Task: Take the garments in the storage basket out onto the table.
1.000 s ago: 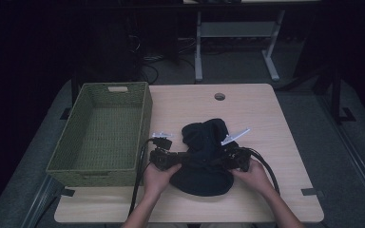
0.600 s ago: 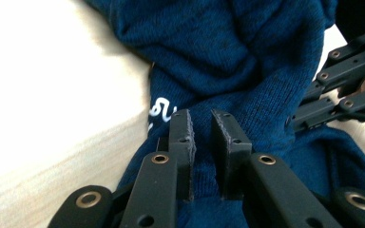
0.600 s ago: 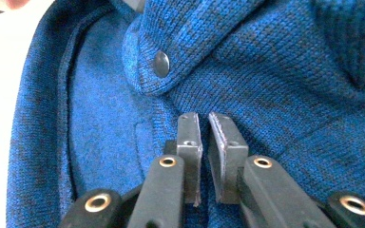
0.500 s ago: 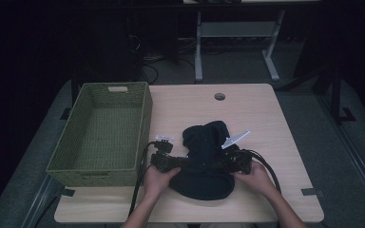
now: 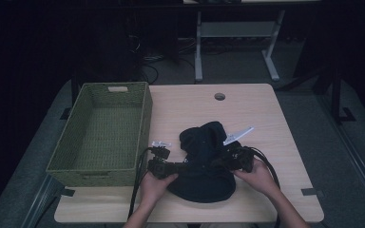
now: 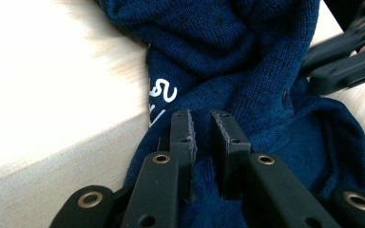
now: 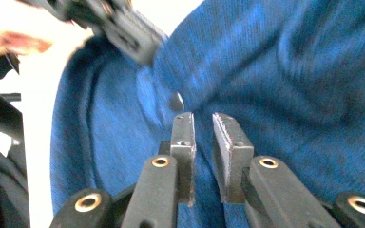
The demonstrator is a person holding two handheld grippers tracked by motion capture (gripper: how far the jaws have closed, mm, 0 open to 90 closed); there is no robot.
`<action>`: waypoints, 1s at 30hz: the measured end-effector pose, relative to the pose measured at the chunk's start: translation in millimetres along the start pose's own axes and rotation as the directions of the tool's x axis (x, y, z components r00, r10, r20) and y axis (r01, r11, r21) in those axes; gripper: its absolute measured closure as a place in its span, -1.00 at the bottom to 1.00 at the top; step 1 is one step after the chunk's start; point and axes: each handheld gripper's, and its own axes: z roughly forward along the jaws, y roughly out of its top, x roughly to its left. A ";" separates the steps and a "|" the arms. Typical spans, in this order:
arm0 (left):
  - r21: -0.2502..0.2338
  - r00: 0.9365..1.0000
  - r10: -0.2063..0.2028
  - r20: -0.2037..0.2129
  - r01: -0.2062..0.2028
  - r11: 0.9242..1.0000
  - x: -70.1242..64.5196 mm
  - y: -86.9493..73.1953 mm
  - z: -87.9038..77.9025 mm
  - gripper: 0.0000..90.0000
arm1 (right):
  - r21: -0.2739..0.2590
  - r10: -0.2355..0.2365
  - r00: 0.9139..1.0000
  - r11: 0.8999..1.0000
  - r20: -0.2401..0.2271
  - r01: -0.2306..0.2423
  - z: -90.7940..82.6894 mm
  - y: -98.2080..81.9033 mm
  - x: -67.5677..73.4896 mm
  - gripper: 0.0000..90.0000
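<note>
High view: a dark blue knit garment [image 5: 204,166] lies heaped on the worktop [image 5: 275,109] near the front edge, right of the green basket [image 5: 145,124] and apart from it, with a white tag [image 5: 238,134] sticking out at its far right. The left gripper [image 5: 184,166] comes in from the garment's left side and the right gripper [image 5: 222,163] from its right, both low on the cloth and pointing at each other across it. In the left gripper view the fingers [image 6: 183,137] are drawn almost together over the knit beside a white logo [image 6: 161,90]; whether a fold is nipped in the slit I cannot tell. In the right gripper view the fingers [image 7: 230,142] have just been easing apart, and the cloth lies beyond them with none caught between the pads. This looks like gathering or folding the garment, probably for the basket. Next, the right gripper needs a fresh, firm pinch on an edge, so that both sides lift together without the heap sagging.
</note>
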 end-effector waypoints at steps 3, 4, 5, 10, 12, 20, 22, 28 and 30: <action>-0.003 1.000 0.005 0.000 -0.005 1.000 -1.1 -2.6 -0.4 0.77 | -0.030 -0.016 1.000 0.999 0.003 0.016 -6.2 16.4 6.4 0.75; 0.000 1.000 0.003 0.003 -0.003 1.000 -1.7 -3.7 -0.8 0.77 | -0.037 -0.022 1.000 0.999 0.005 0.022 -7.1 22.6 8.7 0.75; -0.002 1.000 0.003 0.003 -0.003 1.000 -2.0 -4.8 -0.7 0.77 | -0.039 -0.030 1.000 0.999 0.006 0.030 -7.3 29.4 10.7 0.75; 0.000 1.000 0.003 0.010 -0.003 1.000 -2.2 -10.4 -0.7 0.77 | -0.026 -0.058 0.998 0.998 0.029 0.058 2.6 61.7 15.9 0.79; 0.000 1.000 -0.003 0.016 0.003 1.000 -1.3 -12.5 -0.9 0.78 | 0.003 -0.062 0.997 0.998 0.037 0.062 12.2 71.6 15.3 0.80; 0.003 1.000 0.014 0.011 -0.014 1.000 -1.1 -14.3 -1.1 0.80 | 0.081 -0.060 0.994 0.995 0.086 0.053 45.7 94.4 4.0 0.85; 0.004 1.000 0.021 0.009 -0.021 1.000 -1.1 -15.0 -1.1 0.80 | 0.091 -0.056 0.993 0.995 0.102 0.047 52.2 97.4 0.5 0.87; 0.001 1.000 0.021 0.007 -0.021 1.000 -2.0 -16.9 -1.1 0.81 | 0.155 -0.044 0.987 0.988 0.156 0.020 70.0 94.1 -11.7 0.93; 0.003 1.000 0.024 0.006 -0.024 1.000 -2.4 -17.1 -1.3 0.81 | 0.164 -0.042 0.986 0.986 0.159 0.015 74.0 93.2 -13.3 0.95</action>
